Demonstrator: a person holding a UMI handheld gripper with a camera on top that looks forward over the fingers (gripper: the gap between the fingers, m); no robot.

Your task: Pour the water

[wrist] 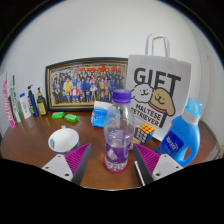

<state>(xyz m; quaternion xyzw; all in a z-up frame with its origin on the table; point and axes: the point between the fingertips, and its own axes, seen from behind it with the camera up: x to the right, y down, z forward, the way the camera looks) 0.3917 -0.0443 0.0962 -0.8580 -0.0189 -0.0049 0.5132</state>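
The wooden desk (30,148) runs back to a pale wall. Against that wall lean a framed group photo (84,84) and a white gift bag (157,92) printed with a cartoon dog. A blue detergent bottle (184,135) stands beside the bag, and a small colour cube (147,130) sits at the bag's foot. Toward the other end lie a white bowl-like thing (62,139), green sponges (65,118) and a row of tubes and brushes (24,104).

The water bottle (118,132), clear plastic with a purple cap and a purple label band, stands upright on the desk between the jaws, near their tips. The gripper (113,160) has its jaws spread, with a gap showing on either side of the bottle, so nothing is pinched yet.

It looks partly filled, so moderately light, though thin-walled, smooth and likely to flex or slip. The label band at mid-height seems the firmest place to grip. No cup can be made out. Open room lies toward the white bowl-like thing; the gift bag and colour cube stand close behind the bottle.
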